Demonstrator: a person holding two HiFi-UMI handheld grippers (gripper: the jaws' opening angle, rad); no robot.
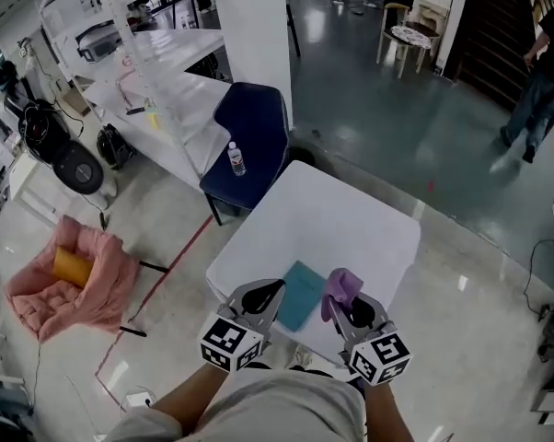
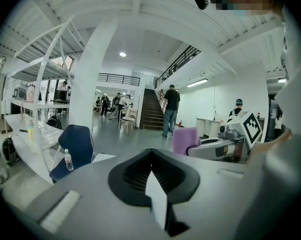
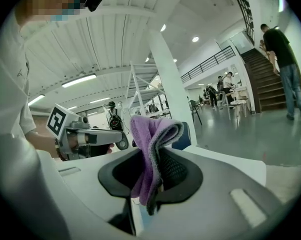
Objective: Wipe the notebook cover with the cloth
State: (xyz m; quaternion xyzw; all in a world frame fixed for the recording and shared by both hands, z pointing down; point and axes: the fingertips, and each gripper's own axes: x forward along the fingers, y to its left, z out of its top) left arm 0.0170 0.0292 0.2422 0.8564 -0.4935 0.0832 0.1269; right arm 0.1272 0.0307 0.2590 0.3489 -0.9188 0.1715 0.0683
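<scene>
At the far left, a pink cushion (image 1: 75, 293) lies on the floor with an orange thing resting in it. Long white benches (image 1: 180, 90) run along the left side behind it. Near their right end stands a dark blue chair (image 1: 256, 127) with a small water bottle (image 1: 237, 158) on its seat.

Nearer, a white table (image 1: 351, 219) fills the middle of the head view. On its near part lies the teal notebook (image 1: 301, 295), flat and closed, with both tongs held over the table's near edge on either side of it.

The left gripper (image 1: 273, 291) sits at the notebook's left edge. In the left gripper view its jaws (image 2: 151, 154) are drawn together with nothing between them. Whether the tip touches the notebook cannot be told.

The right gripper (image 1: 349, 308) sits just right of the notebook, and its jaws are pinched on the purple cloth (image 1: 340, 287). In the right gripper view the cloth (image 3: 149, 134) stands up folded between the black pads, with part of it hanging down below the grip. The cloth is lifted off the notebook cover, beside its right edge.

Each gripper shows in the other's view, with its marker cube toward the person's body.

At the far right, a person in dark clothes (image 1: 537, 72) stands on the grey floor.
</scene>
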